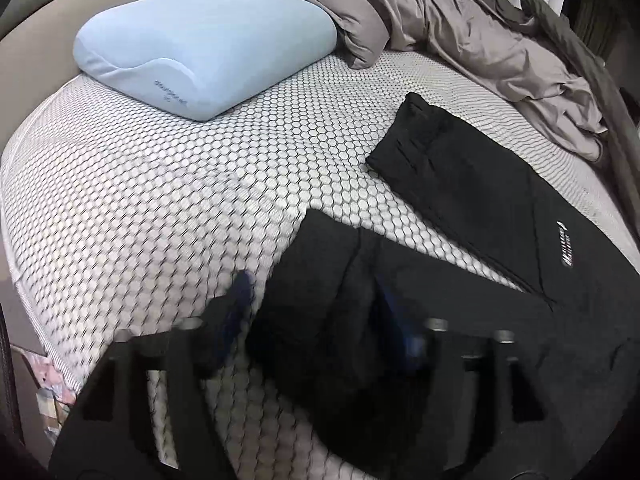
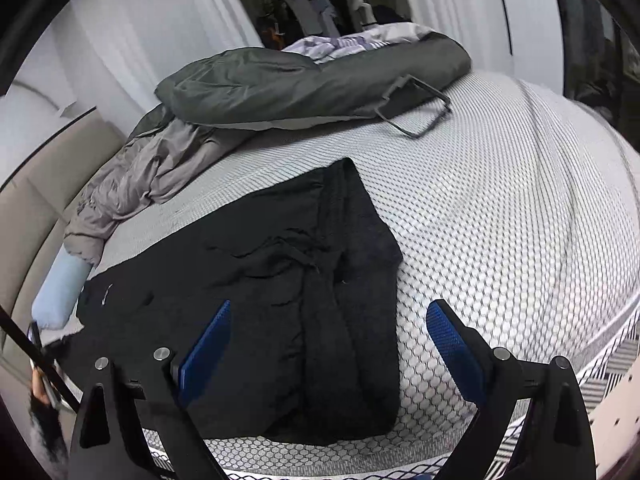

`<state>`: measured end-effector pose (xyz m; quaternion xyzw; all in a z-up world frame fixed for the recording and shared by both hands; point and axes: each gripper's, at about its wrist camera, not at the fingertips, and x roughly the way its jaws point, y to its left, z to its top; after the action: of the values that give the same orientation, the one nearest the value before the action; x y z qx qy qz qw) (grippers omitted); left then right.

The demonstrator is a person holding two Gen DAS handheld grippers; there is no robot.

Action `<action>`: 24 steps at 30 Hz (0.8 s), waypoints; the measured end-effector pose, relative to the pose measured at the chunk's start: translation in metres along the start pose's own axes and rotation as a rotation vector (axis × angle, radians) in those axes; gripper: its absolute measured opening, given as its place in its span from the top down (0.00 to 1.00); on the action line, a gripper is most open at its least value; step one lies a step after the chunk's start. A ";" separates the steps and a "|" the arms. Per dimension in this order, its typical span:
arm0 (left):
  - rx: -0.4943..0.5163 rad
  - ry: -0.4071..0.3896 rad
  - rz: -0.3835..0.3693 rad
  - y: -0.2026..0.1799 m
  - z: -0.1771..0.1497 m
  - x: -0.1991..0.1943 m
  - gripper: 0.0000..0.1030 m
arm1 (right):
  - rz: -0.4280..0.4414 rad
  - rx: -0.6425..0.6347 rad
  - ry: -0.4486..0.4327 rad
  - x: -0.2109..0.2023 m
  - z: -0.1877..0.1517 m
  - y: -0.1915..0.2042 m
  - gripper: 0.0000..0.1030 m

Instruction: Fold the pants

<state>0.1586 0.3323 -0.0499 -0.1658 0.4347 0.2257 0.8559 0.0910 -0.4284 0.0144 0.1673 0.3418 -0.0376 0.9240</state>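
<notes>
Black pants (image 2: 280, 280) lie spread on the bed (image 1: 140, 200), legs splayed apart toward the blue pillow (image 1: 208, 56) end, the waist end nearest the bed's edge in the right wrist view. The left gripper (image 1: 316, 316) hovers low over the hem of the nearer leg, jaws apart, one finger over bare mattress and the other over cloth; the picture is blurred, so contact is hard to judge. The right gripper (image 2: 328, 344) hangs over the waist part, jaws wide apart, holding nothing.

This cloth looks soft and light, limp, already rumpled near the crotch; it should drape and sag when lifted, and probably won't slip much on the textured hexagon cover. Best holds, I'd say: pinch the leg hem at a corner on the left, the waistband edge on the right, taking both layers so the fabric doesn't peel apart.

Writing: a small white logo (image 1: 568, 244) on the far leg near the hip, too blurred to read. The pillow carries faint script on its side, also unreadable. A grey duvet (image 1: 460, 28) is heaped beyond
</notes>
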 end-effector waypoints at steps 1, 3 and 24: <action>-0.002 -0.007 -0.015 0.000 -0.004 -0.007 0.27 | 0.010 0.009 0.007 0.001 -0.003 -0.002 0.05; -0.002 -0.022 -0.036 0.001 -0.013 -0.024 0.26 | 0.025 0.025 0.025 0.005 -0.012 -0.007 0.05; -0.031 0.023 -0.122 -0.025 -0.092 -0.073 0.23 | 0.212 0.156 0.115 0.020 -0.056 -0.040 0.89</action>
<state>0.0725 0.2490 -0.0398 -0.2080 0.4299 0.1778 0.8604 0.0647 -0.4468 -0.0495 0.2759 0.3704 0.0434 0.8859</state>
